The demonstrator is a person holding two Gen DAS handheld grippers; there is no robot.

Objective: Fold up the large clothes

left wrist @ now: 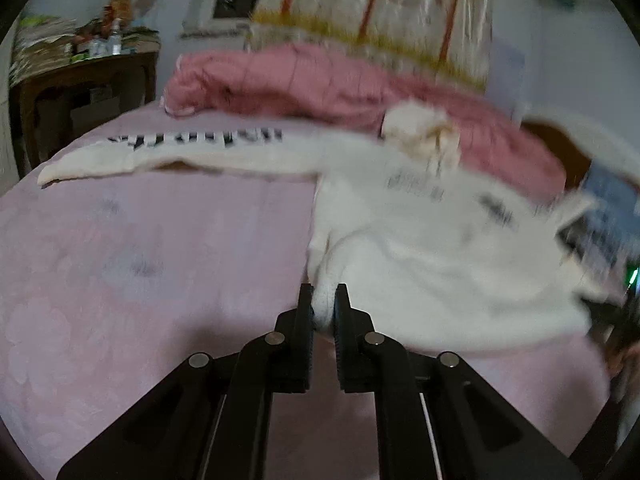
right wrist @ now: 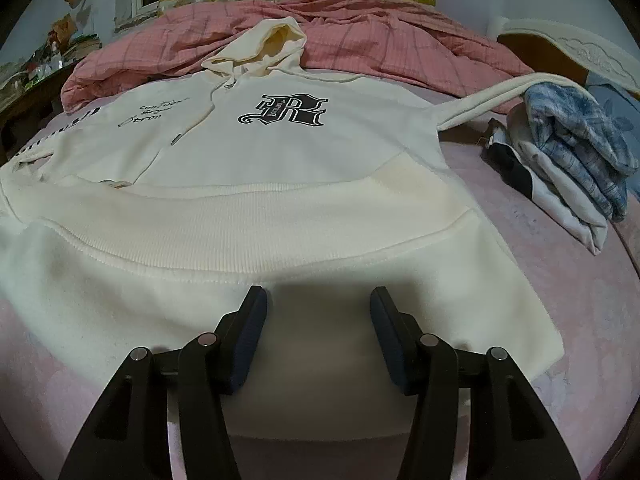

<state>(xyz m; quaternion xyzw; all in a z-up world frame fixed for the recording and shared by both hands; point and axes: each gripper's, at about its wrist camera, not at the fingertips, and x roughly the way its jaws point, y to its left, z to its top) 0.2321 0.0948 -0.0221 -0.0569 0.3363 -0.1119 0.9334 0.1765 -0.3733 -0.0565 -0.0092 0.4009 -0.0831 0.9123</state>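
Note:
A cream hoodie with a black letter R on the chest lies face up on the pink bedsheet, hood toward the far side. Its bottom part is folded up. In the left wrist view the hoodie is blurred, one sleeve stretched left. My left gripper is shut on a bunch of the hoodie's cream cloth at its left lower edge. My right gripper is open and empty, just above the hoodie's near edge.
A pink checked quilt lies bunched along the far side of the bed. A stack of folded clothes, blue plaid on top, sits at the right under the hoodie's right sleeve. A cluttered wooden table stands beyond the bed's left.

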